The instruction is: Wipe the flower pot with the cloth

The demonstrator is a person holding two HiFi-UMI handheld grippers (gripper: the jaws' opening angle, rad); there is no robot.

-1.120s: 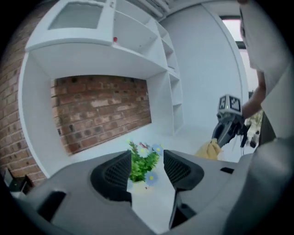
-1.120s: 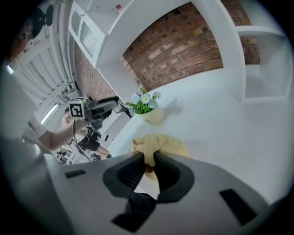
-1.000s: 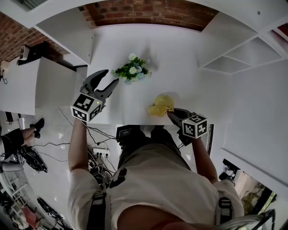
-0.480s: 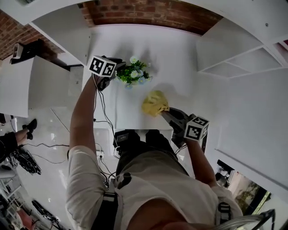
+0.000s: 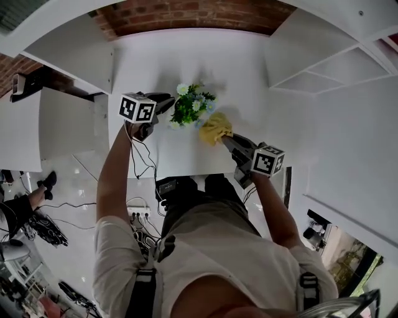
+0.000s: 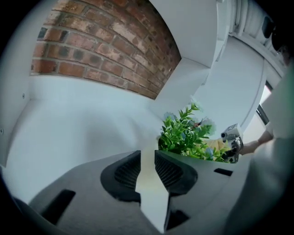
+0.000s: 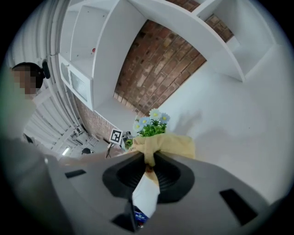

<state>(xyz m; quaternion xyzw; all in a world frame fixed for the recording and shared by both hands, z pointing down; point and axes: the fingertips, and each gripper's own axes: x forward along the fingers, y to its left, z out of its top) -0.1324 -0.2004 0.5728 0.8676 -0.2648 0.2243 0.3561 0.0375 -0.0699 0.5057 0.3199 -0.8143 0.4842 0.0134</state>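
Note:
The flower pot, a pale pot that shows as a strip (image 6: 148,181) under green leaves and small flowers (image 5: 194,104), stands mid-table. My left gripper (image 5: 166,102) is at its left side. Its jaws have just been closing, and the strip fills the narrow gap between the pads (image 6: 172,170), so they look shut on the pot's wall. My right gripper (image 5: 225,138) is shut on a bunched yellow cloth (image 5: 214,127), which touches the plant's right side. In the right gripper view the cloth (image 7: 165,144) hides the pot below the flowers (image 7: 151,123).
The white table (image 5: 249,68) ends at a brick wall (image 5: 193,12) at the back. White shelves (image 5: 323,68) rise to the right and a white cabinet (image 5: 62,118) stands to the left. Cables and a power strip (image 5: 140,211) lie on the floor by the table's front edge.
My left gripper went from the front left, jaws wide, to the plant's left side and narrowed its jaws. My right gripper carried the cloth up the table to the plant's right side.

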